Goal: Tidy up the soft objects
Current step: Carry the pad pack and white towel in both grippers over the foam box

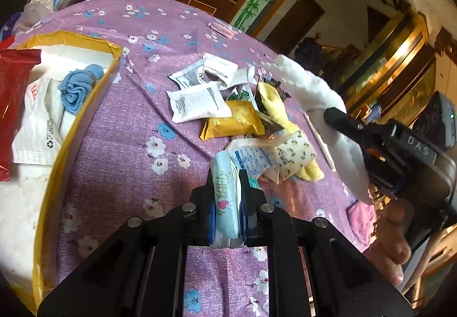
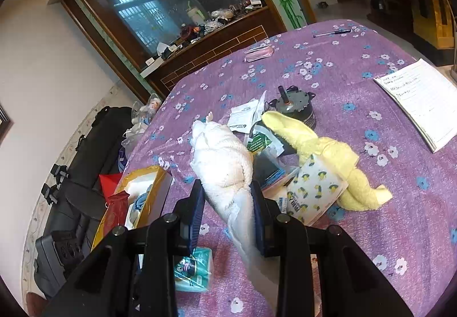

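On the purple floral tablecloth (image 2: 357,183), your yellow-rimmed box (image 1: 85,114) stood at the left edge, already holding a blue cloth (image 1: 78,87), a white plastic bag and a red packet, and well apart from the heap of sachets and wrappers mid-table. Your right gripper (image 2: 227,203) was pinching the white towel (image 2: 225,157) partway along its rolled length, lifted clear of the cloth; the bulk stood forward of the jaws and a thin tail trailed back between them. That towel looked light, limp and compressible, so it would sag either side of any grip and was judged best held at the thick middle. The yellow towel (image 2: 322,145) lay draped over the heap, touching a lemon-print pack (image 2: 311,194); it would drag neighbours if lifted by one end, so a central bunch was the safer hold. Your left gripper (image 1: 227,200) was closed on a pale blue tissue pack (image 1: 225,197), clamped across its flat faces. Its film wrap appeared slick and the contents squashy, so firm but modest pressure seemed right.
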Action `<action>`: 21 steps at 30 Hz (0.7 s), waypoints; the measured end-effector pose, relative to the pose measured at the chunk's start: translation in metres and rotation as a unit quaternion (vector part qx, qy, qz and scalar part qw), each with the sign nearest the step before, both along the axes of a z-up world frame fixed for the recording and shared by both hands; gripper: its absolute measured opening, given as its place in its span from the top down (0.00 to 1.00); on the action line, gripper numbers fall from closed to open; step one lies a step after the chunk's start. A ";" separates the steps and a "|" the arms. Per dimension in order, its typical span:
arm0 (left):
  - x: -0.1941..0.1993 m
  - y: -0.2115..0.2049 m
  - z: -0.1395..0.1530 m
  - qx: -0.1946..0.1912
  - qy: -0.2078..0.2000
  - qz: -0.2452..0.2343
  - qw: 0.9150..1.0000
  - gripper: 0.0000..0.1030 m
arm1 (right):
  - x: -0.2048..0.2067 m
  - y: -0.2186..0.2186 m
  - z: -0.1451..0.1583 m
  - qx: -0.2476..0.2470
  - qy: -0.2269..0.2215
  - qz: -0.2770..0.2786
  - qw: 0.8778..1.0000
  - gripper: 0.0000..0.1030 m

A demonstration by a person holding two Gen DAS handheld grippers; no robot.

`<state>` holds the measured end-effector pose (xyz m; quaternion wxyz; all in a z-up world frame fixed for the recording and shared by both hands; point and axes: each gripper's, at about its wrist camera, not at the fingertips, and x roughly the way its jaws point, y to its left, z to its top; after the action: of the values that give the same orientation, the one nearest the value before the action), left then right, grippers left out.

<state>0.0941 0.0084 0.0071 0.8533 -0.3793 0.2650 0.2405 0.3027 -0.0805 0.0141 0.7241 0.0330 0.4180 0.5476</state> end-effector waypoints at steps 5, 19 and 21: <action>-0.022 0.008 0.012 -0.014 -0.027 0.012 0.999 0.88 | -0.008 -0.002 0.007 0.022 0.002 -0.006 1.000 0.70; -0.091 0.024 0.055 -0.009 -0.078 0.060 0.995 0.88 | -0.058 0.025 0.029 0.059 0.003 0.061 0.996 0.70; -0.099 0.027 0.059 -0.010 -0.083 0.064 0.994 0.88 | -0.066 0.033 0.029 0.061 0.006 0.077 0.995 0.70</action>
<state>-0.0049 0.0351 0.0658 0.8515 -0.4224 0.1701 0.2600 0.2364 -0.0473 0.0428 0.6737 0.0483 0.3897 0.6260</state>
